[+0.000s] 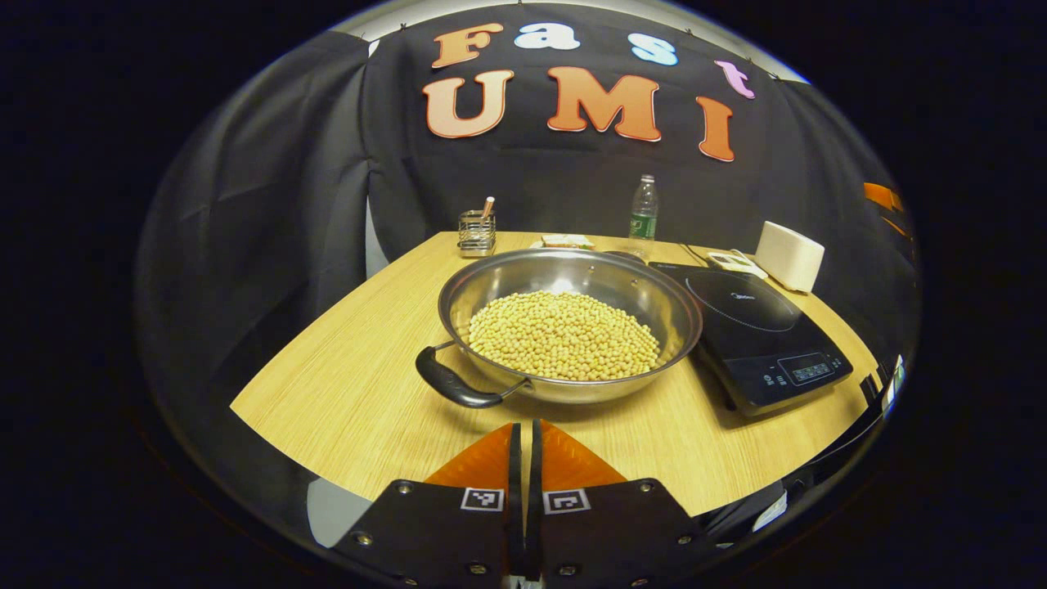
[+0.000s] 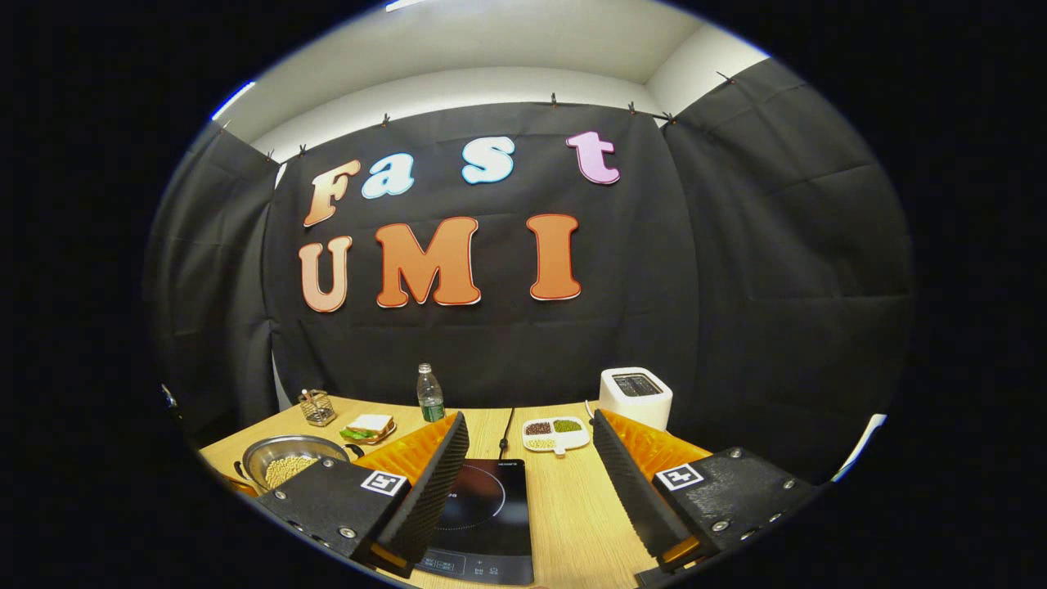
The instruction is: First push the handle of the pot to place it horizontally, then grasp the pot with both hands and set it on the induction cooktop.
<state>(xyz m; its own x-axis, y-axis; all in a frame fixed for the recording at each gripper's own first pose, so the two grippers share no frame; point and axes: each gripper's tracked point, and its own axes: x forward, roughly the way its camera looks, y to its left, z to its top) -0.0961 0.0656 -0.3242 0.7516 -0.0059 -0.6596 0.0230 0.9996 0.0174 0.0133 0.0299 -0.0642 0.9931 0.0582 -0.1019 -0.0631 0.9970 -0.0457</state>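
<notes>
Black cloth (image 2: pixel 736 270) was hung by clips along the booth walls beyond the fingers. Above it, a white wall (image 2: pixel 491 86) and ceiling were seen. A wooden table (image 1: pixel 343 393) was set below.

No legible text on induction cooktop (image 1: pixel 757 337) or bottle (image 1: pixel 643 210).
</notes>
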